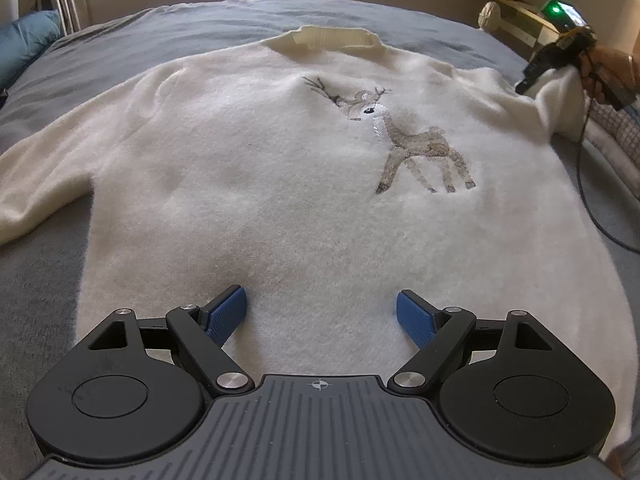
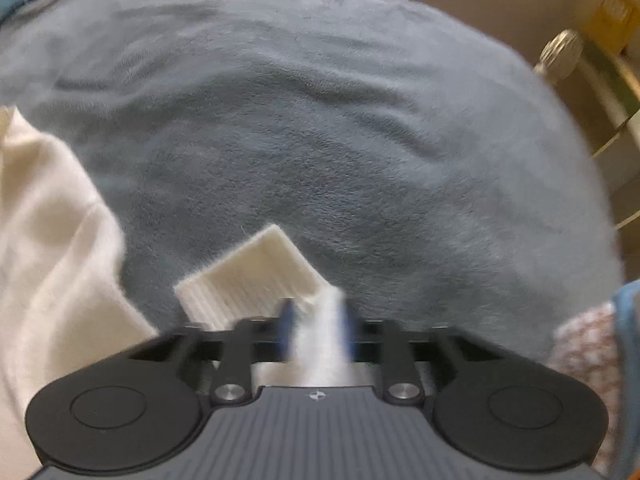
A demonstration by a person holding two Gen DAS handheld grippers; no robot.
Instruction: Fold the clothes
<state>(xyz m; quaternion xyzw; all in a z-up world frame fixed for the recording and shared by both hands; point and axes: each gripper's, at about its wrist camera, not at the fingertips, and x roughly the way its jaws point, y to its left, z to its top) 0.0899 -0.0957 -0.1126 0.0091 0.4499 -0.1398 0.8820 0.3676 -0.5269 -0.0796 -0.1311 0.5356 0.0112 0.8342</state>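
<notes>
A cream sweater (image 1: 280,184) with an embroidered deer (image 1: 404,136) lies face up on the grey bed cover (image 1: 200,24), collar (image 1: 332,38) at the far end. Its left sleeve (image 1: 36,184) lies spread out to the left. My left gripper (image 1: 320,312) is open and empty, with blue pads (image 1: 228,312) just above the sweater's lower body. My right gripper (image 2: 316,320) is shut on the right sleeve near its ribbed cuff (image 2: 256,272) and holds it above the bed; it also shows in the left wrist view (image 1: 560,64) at the sweater's right side. The sweater body (image 2: 44,240) lies to its left.
A cable (image 1: 588,184) hangs from the right gripper across the bed's right side. A blue pillow (image 1: 24,40) sits at the far left. A wooden rail and round knob (image 2: 560,56) stand past the bed's right edge. A patterned cloth (image 2: 584,360) lies at the near right.
</notes>
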